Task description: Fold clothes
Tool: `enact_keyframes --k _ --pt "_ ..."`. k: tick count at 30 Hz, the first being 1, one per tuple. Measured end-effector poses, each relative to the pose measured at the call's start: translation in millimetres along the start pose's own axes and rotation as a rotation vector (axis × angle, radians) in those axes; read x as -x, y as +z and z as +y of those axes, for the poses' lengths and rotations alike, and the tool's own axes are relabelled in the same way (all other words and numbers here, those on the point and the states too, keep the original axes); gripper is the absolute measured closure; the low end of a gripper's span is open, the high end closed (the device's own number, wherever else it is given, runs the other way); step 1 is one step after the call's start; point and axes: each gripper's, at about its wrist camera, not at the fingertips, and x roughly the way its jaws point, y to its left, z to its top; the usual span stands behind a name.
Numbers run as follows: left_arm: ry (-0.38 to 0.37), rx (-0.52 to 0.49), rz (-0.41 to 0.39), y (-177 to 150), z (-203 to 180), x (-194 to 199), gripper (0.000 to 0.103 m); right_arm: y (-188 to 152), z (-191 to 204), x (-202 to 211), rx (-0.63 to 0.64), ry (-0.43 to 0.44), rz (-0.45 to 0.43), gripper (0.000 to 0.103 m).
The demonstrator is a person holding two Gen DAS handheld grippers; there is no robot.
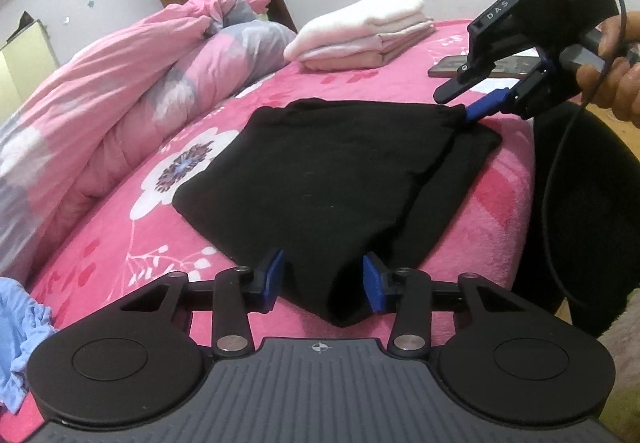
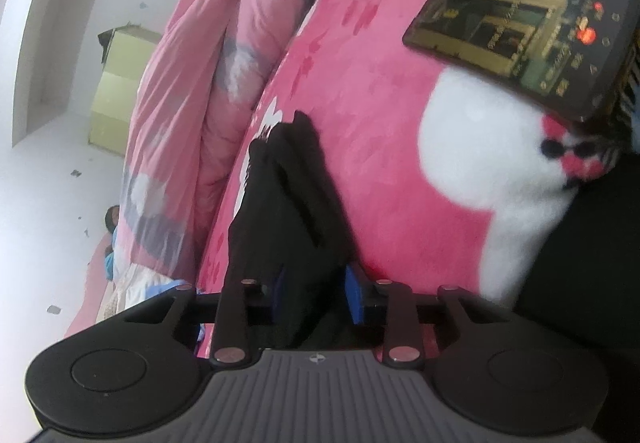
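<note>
- your left gripper (image 1: 324,279) sits at the near corner of the black garment (image 1: 332,179), blue pads on either side of the fold and seemingly touching it; i read that as a light grip on the cloth, not yet a firm one.
- your right gripper (image 2: 316,299) is closed on a bunched edge of the same garment, cloth filling the gap between the pads; in the left view it bites the far right corner.
- the garment lies partly folded on the pink blanket (image 1: 120,243), near the bed's edge.
- risk: if the left grip is only on the top layer, lifting would peel the fold open.
- risk: pulling the two corners unevenly would skew the stack, and the slack lower flap on the right could drag out.
- the phone (image 2: 520,31) lies just beyond your right gripper; a wide swing of cloth could knock it.
- further back, the folded pale stack (image 1: 360,31) and quilt (image 1: 120,63) are well apart.
</note>
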Motion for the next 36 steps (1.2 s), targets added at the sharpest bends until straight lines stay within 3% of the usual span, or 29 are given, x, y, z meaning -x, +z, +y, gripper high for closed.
enact_keyframes --k 3,8,18,28,31,36 --pt "0.002 0.01 -0.002 -1.0 1.9 -2.0 0.062 1.2 1.3 -7.5 0.004 -0.012 0.006 0.077" --pt "0.018 0.027 -0.015 -0.6 2.2 -2.3 0.066 -0.4 9.1 -14.1 0.063 -0.039 0.01 0.097" --pt "0.047 0.067 -0.019 -4.4 6.0 2.9 0.072 -10.1 34.0 7.4 0.155 -0.017 -0.009 0.099" --pt "0.067 0.107 -0.026 -6.4 8.8 8.8 0.093 -12.3 33.1 6.1 0.143 -0.02 -0.005 0.099" --pt "0.071 0.11 -0.021 -8.8 8.9 9.3 0.094 -13.4 40.4 13.7 0.163 0.006 -0.011 0.099" --pt "0.077 0.099 -0.005 -11.8 6.8 7.6 0.094 -16.4 29.1 10.8 0.144 -0.027 0.004 0.099"
